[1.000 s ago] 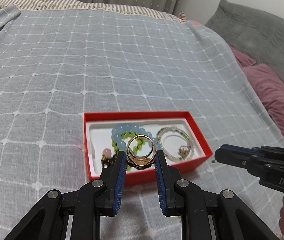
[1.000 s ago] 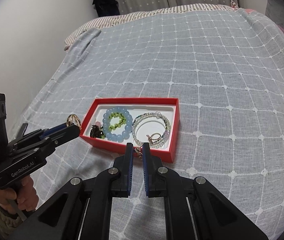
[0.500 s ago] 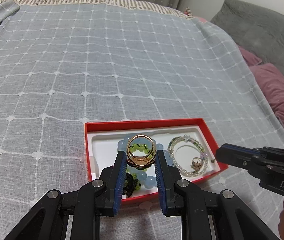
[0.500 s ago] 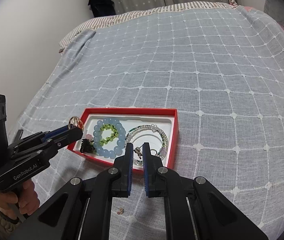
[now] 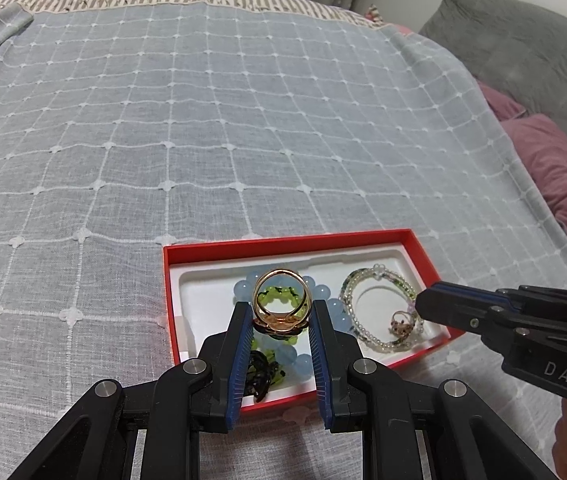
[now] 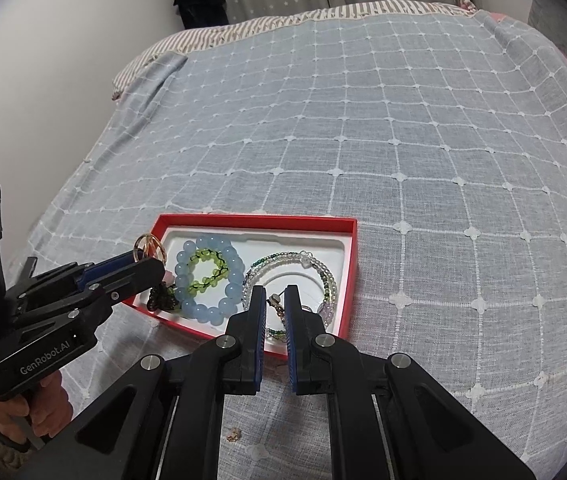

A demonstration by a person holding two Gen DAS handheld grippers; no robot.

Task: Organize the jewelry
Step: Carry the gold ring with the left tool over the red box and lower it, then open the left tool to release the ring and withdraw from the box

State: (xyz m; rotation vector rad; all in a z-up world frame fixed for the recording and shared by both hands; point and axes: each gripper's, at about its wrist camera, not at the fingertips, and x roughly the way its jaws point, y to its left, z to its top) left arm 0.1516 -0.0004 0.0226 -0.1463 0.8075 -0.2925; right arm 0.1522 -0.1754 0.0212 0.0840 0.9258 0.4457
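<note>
On a bed spread with a grey-blue checked coverlet (image 5: 243,120), the left gripper (image 5: 281,312) pinches a gold ring (image 5: 279,300) upright between its blue pads, jaws narrowly parted to the band's width, above the near left part of a red jewelry box (image 5: 283,242). In the right wrist view the ring (image 6: 148,246) shows at the box's left edge, partly masked by the gripper's tip.

Inside the white tray lie a pale blue bead bracelet (image 6: 207,278) with a smaller green bead bracelet (image 6: 205,270) within its loop; the left fingers hide much of both in the left wrist view. A dark tangled piece (image 6: 161,298) in the near left corner is hard to identify.

Farther right, a coiled bracelet of small clear and green beads (image 6: 323,276) fills the box's right end. The right gripper (image 6: 274,300), jaws nearly closed, grips a tiny gold piece (image 6: 277,304), apparently an earring, over that coil. A small gold item (image 6: 234,435) lies on the coverlet near the camera, too small to tell. Pillows (image 5: 543,160) are cut off at right.
</note>
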